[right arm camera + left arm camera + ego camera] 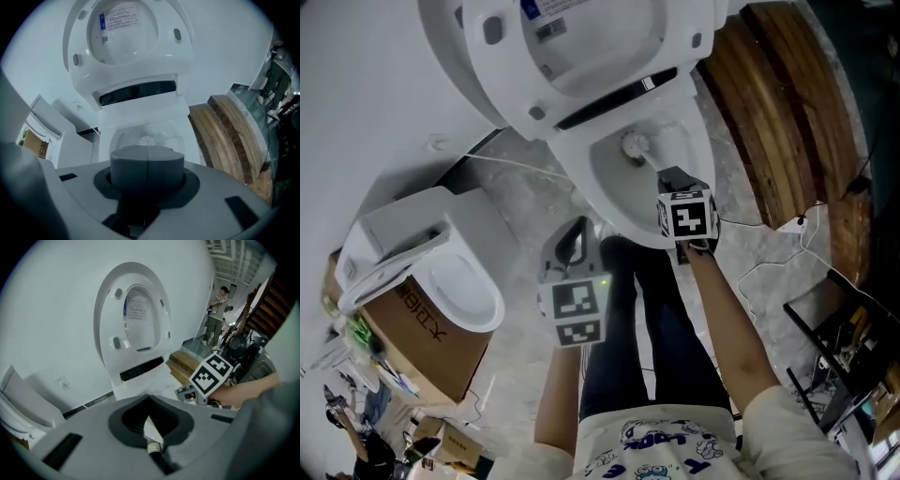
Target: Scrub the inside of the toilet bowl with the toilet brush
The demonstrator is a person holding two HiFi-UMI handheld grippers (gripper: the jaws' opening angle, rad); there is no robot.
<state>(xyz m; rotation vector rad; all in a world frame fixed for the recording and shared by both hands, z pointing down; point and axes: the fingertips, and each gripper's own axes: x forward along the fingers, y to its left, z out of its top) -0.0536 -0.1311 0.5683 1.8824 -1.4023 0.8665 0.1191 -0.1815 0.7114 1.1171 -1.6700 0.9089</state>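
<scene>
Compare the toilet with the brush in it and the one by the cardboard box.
The main toilet has the toilet brush head in its bowl; the bowl of the spare toilet is empty. The main toilet's lid stands raised; the spare toilet sits on a cardboard box. Both are white.

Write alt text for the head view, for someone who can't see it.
Seen from above, the right tongs grip a toilet brush whose head is inside the open toilet bowl. The left tongs hang open and empty just outside the bowl, and a second toilet sits on a cardboard box at left.
</scene>
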